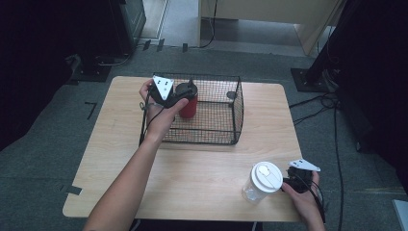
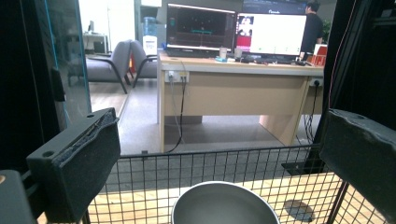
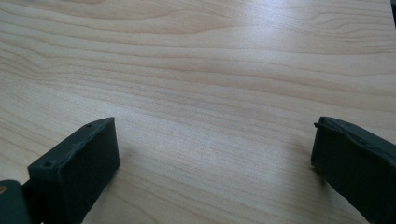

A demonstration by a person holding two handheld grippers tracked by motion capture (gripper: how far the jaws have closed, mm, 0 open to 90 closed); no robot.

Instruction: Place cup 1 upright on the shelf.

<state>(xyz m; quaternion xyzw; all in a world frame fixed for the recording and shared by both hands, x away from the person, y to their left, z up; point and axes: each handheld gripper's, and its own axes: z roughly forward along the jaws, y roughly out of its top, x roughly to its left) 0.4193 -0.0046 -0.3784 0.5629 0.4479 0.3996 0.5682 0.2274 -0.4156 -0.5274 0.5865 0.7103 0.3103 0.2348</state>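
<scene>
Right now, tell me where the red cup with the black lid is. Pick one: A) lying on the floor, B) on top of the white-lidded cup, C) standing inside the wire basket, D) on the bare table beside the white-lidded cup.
C: in the high view the red cup stands upright within the mesh walls of the wire basket, next to the left gripper.

Red tumbler [image 1: 188,106], dark lid, upright inside wire basket [image 1: 226,120], left end.
</scene>
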